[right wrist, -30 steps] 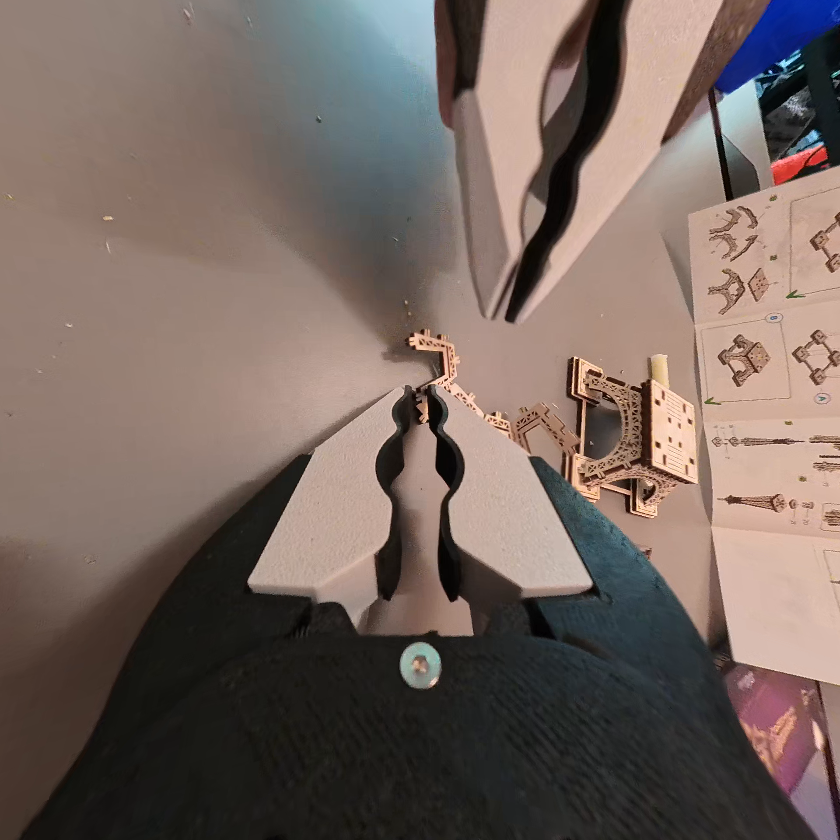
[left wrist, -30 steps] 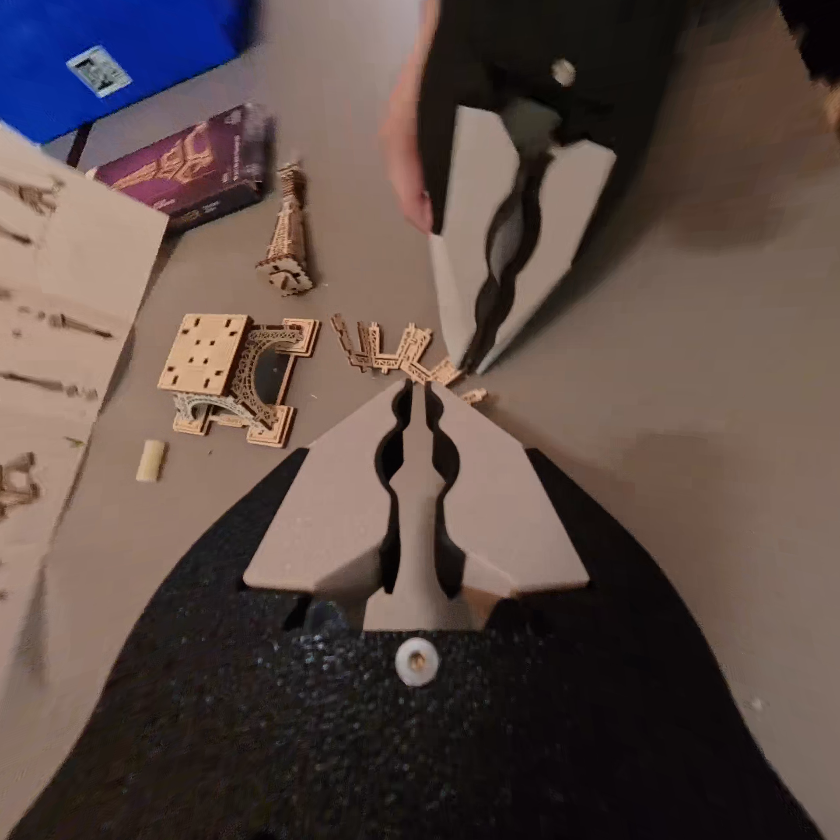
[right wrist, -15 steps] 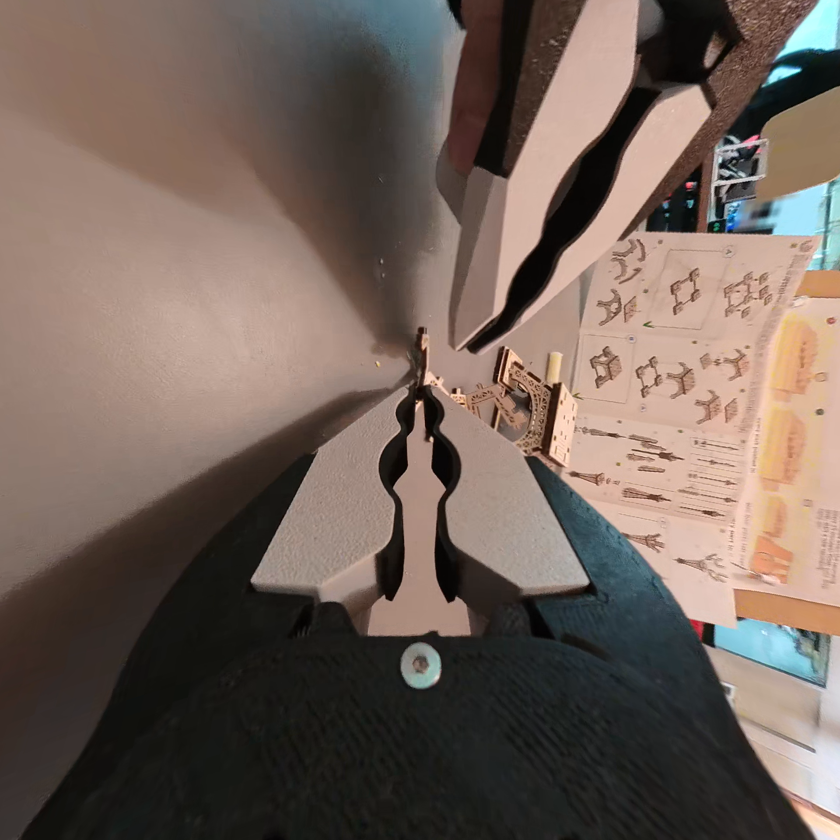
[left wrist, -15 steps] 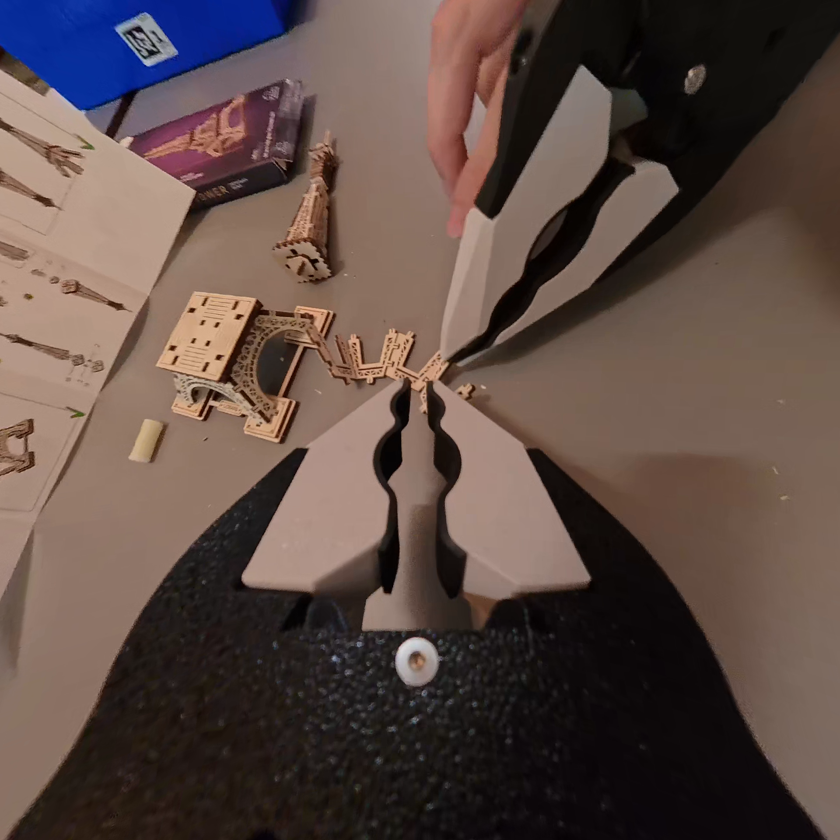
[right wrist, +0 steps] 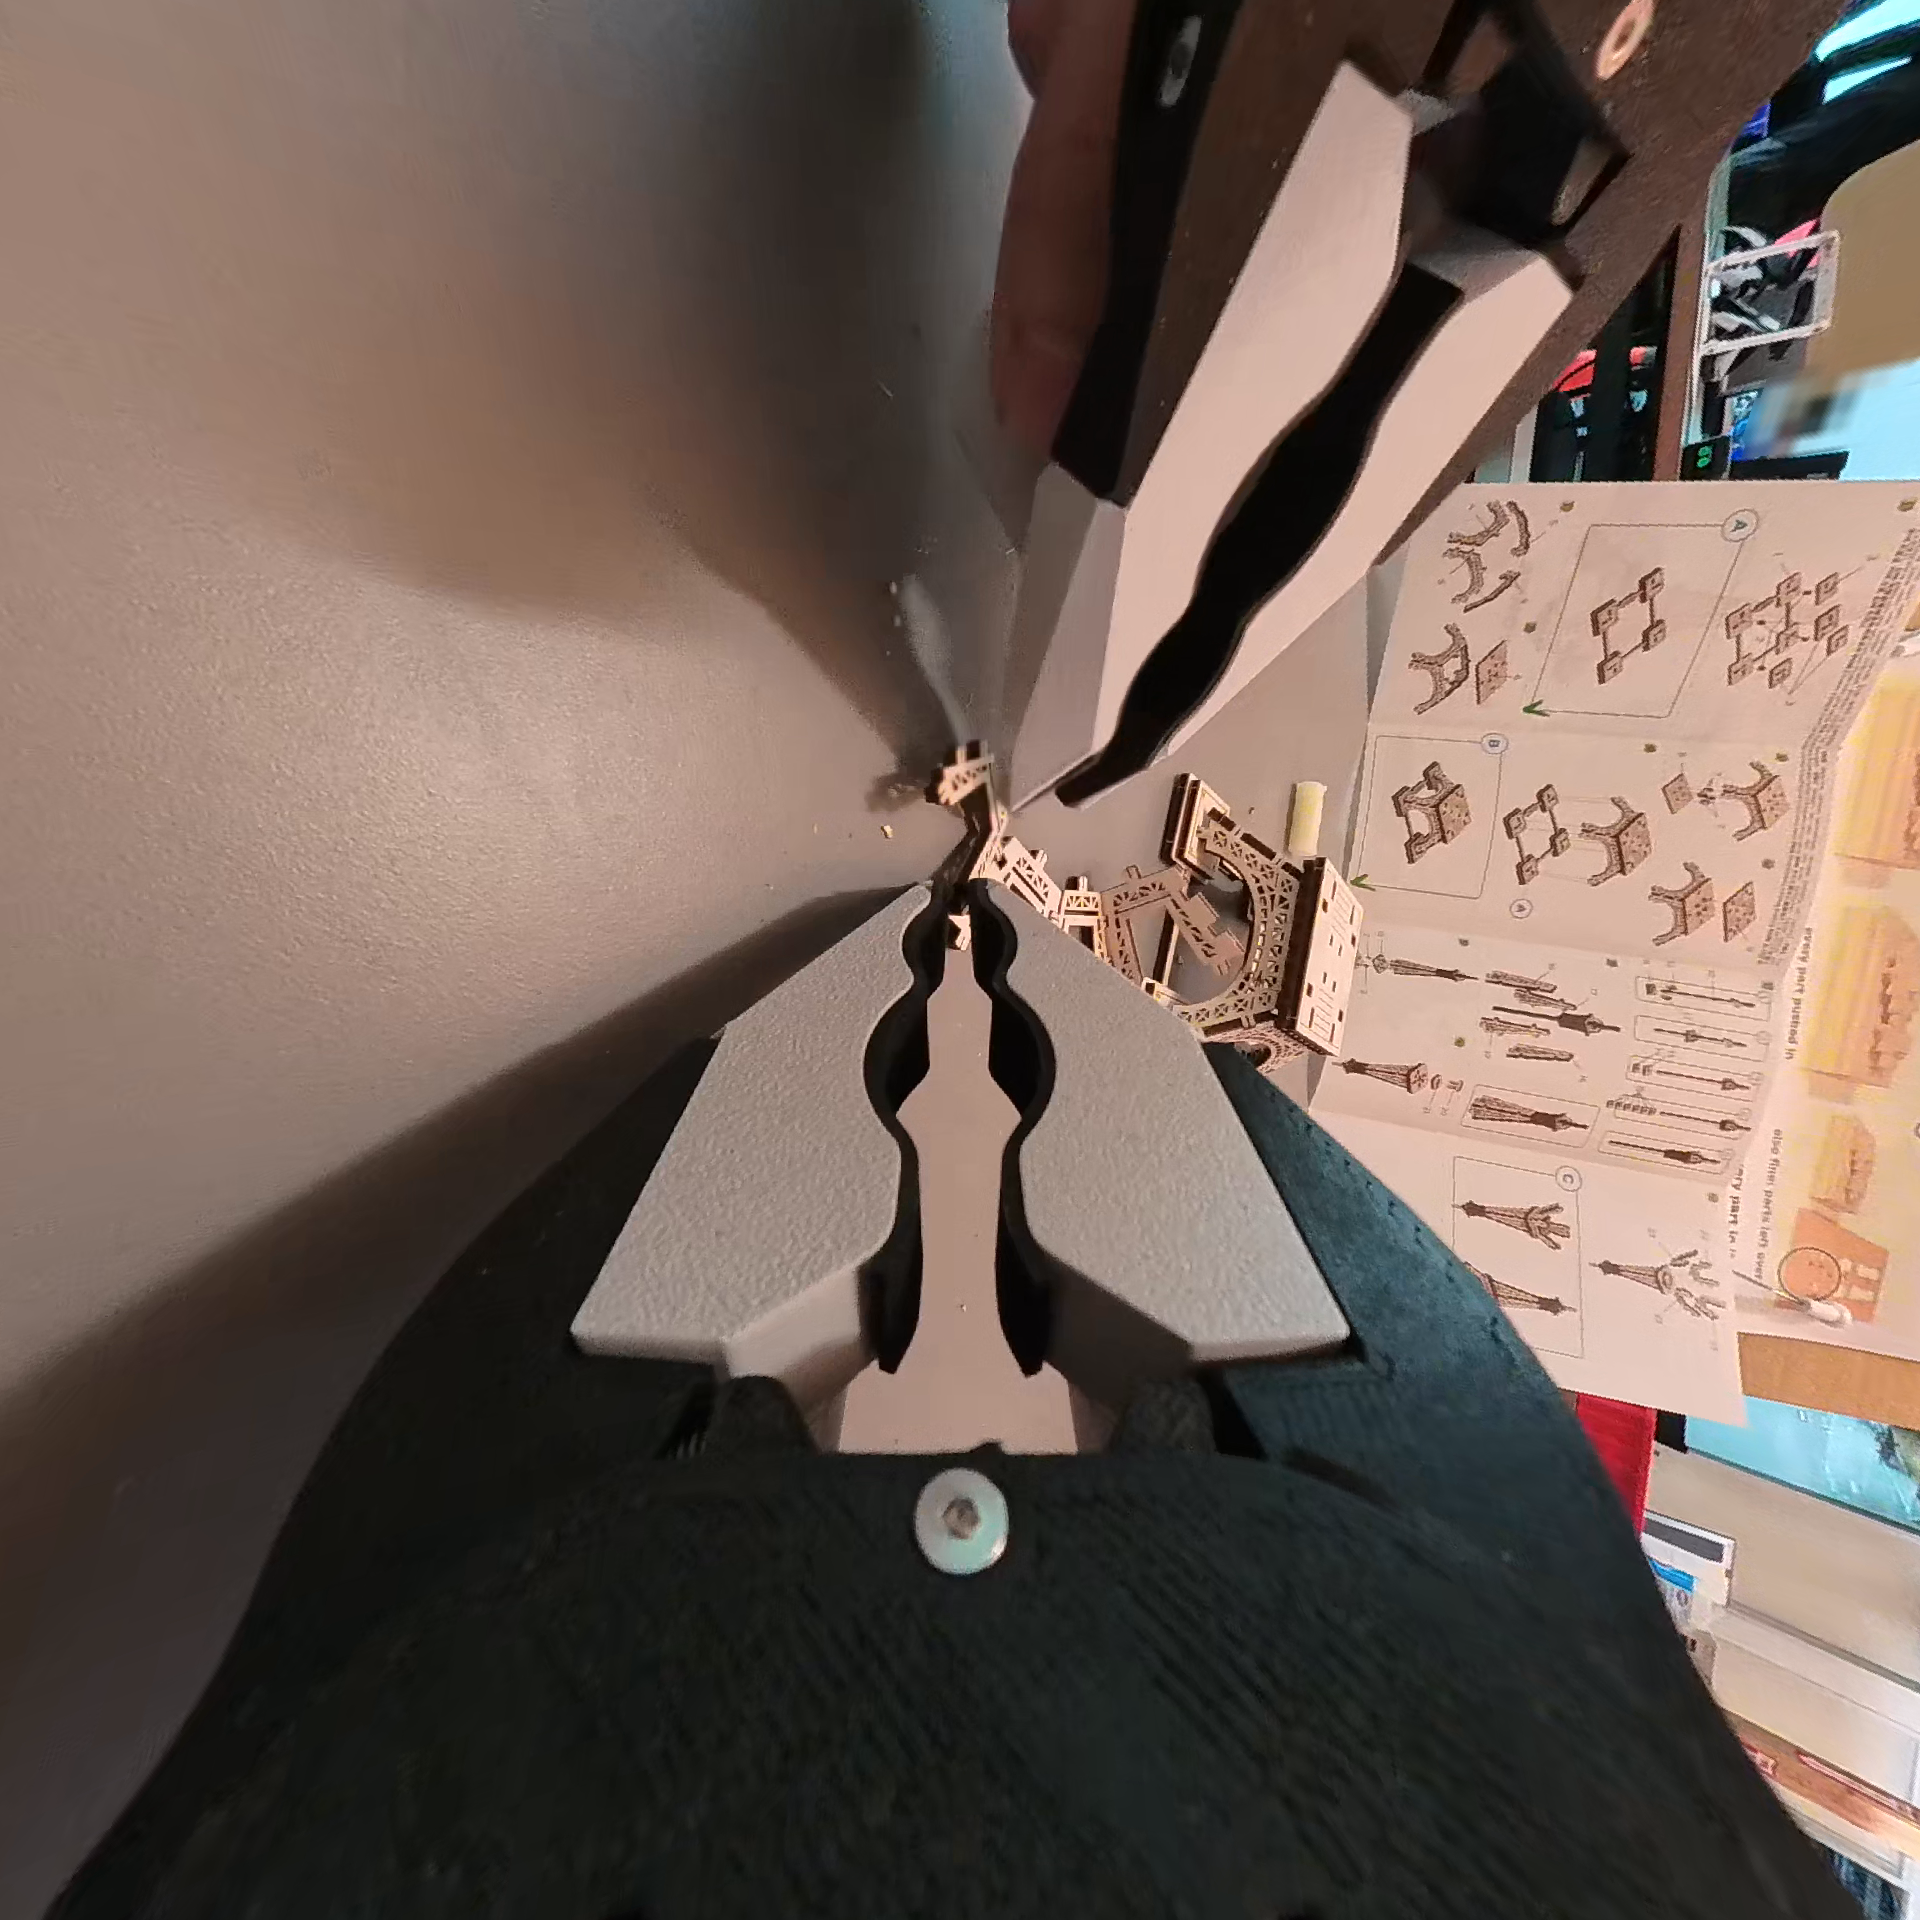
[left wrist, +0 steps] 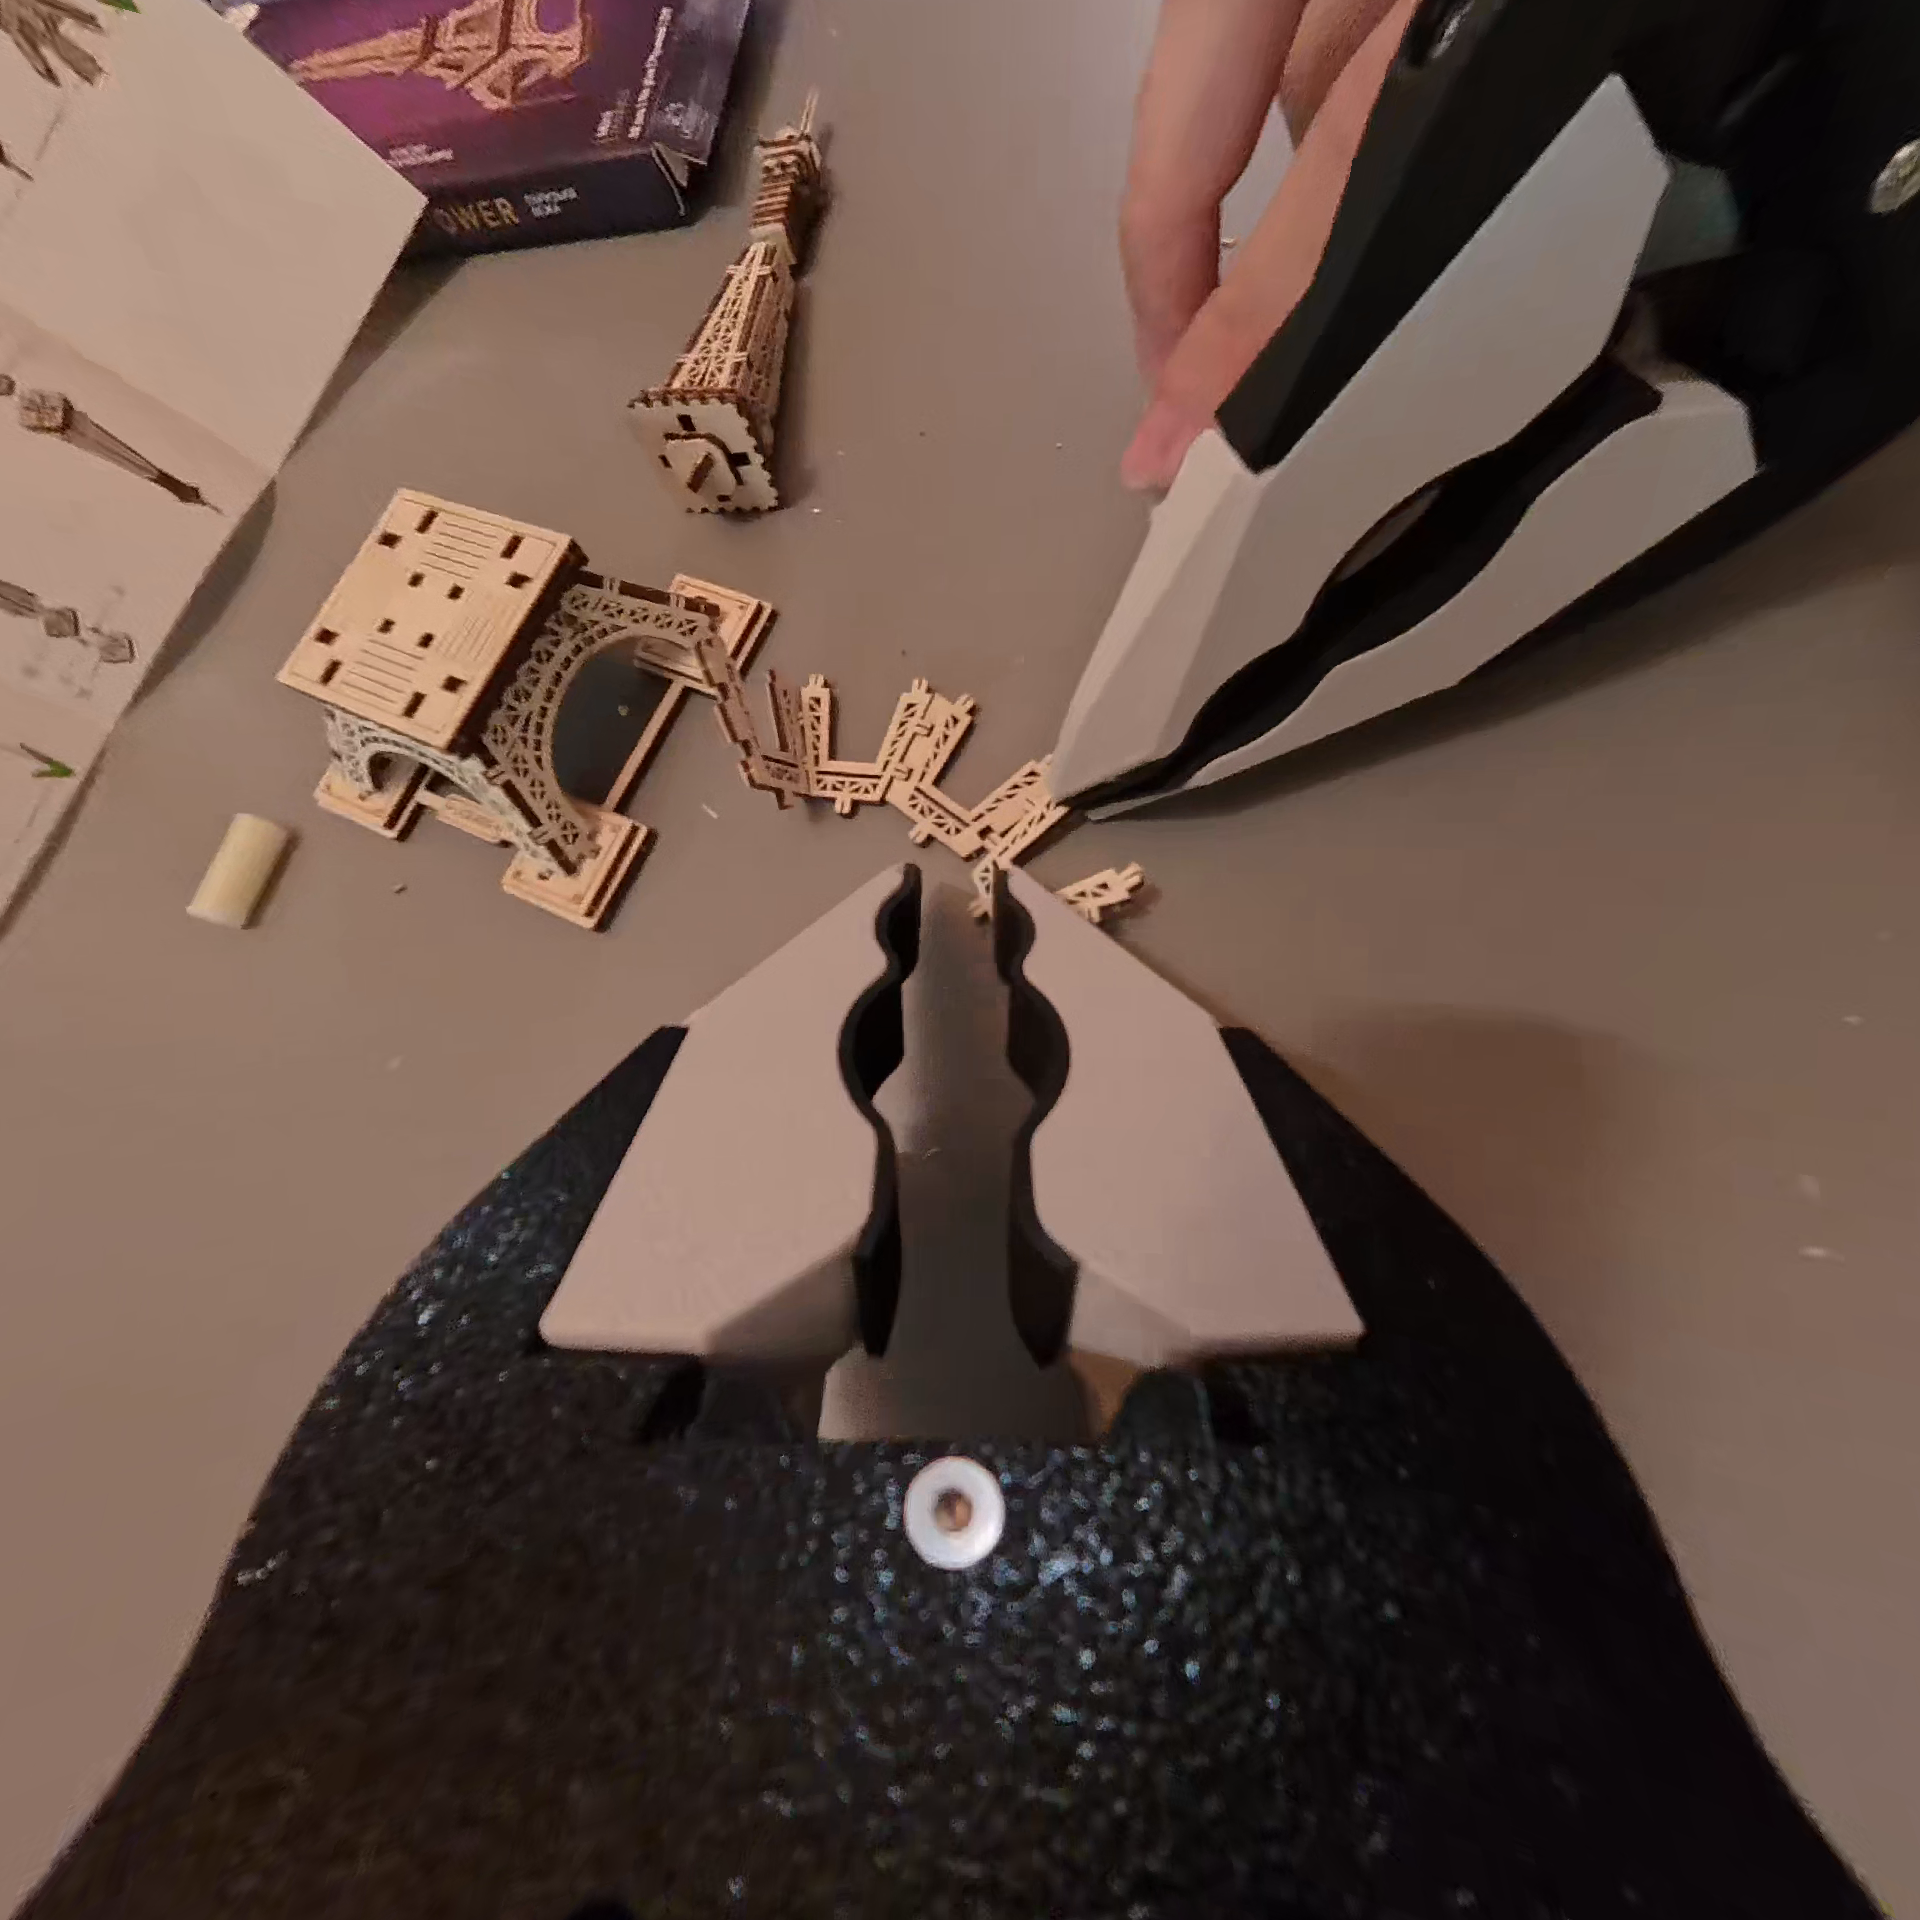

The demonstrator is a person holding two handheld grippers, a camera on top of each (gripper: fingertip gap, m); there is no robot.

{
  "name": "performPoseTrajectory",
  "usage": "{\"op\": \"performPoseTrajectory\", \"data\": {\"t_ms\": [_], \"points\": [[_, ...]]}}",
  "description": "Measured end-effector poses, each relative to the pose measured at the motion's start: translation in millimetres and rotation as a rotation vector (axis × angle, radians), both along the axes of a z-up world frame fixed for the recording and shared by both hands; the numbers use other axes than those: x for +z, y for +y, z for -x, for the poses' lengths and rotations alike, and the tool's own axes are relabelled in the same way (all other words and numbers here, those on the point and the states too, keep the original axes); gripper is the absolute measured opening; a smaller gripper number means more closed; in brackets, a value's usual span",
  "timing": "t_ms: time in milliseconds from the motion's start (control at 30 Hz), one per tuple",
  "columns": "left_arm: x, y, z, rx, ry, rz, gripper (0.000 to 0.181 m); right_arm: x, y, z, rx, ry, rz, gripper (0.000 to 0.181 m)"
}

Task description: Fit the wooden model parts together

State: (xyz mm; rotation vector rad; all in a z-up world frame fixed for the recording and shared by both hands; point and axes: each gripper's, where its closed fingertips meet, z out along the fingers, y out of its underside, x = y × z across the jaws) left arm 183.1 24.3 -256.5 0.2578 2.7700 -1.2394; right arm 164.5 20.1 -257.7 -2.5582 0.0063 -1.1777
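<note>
The right tongs are pinched together on the end of a flat wooden lattice strip that lies in a zigzag on the grey worktop; in the right wrist view the strip runs edge-on into the tips, so how far it reaches between them is hard to make out. The left tongs stand slightly apart just beside the same end of the strip; a small wooden bit shows at their right tip, but whether they touch it cannot be told, since the tip covers part of it. In the right wrist view the left tongs come down from above, and a blurred pale streak beside them cannot be made out. A hand behind the right tongs is cut off by the picture's top edge. At the strip's far end stands the arched tower base, touching or nearly touching it; the tapered tower top lies on its side beyond, apart. A small pale cylinder rests near the base; a purple box and an instruction sheet are both cropped at the frame edges.
</note>
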Motion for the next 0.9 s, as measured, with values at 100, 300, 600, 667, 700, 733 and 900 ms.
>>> {"op": "performPoseTrajectory", "data": {"t_ms": [100, 300, 600, 667, 700, 733, 900], "points": [[-1, 2, -1, 0.064, 0.08, -0.019, 0.01, 0, 0, 0, 0.0, -0.003, -0.006, 0.002], [5, -1, 5, 0.102, 0.175, -0.062, 0.018, 1, -2, -3, 0.001, -0.039, 0.022, 0.001], [-9, -2, 5, 0.111, 0.141, -0.24, 0.009, 3, 0, -5, 0.06, -0.162, 0.172, 0.0], [-9, -3, 5, 0.109, 0.101, -0.25, 0.008, 4, -1, -5, 0.058, -0.162, 0.177, 0.001], [-9, -3, 4, 0.111, 0.087, -0.254, 0.008, 3, -1, -5, 0.057, -0.161, 0.174, 0.0], [-8, -3, 4, 0.107, 0.072, -0.256, 0.008, 3, -1, -5, 0.059, -0.157, 0.167, 0.001], [-7, 0, -4, 0.039, -0.126, -0.261, 0.008, 10, 8, 4, 0.087, 0.0, -0.109, 0.006]]}}
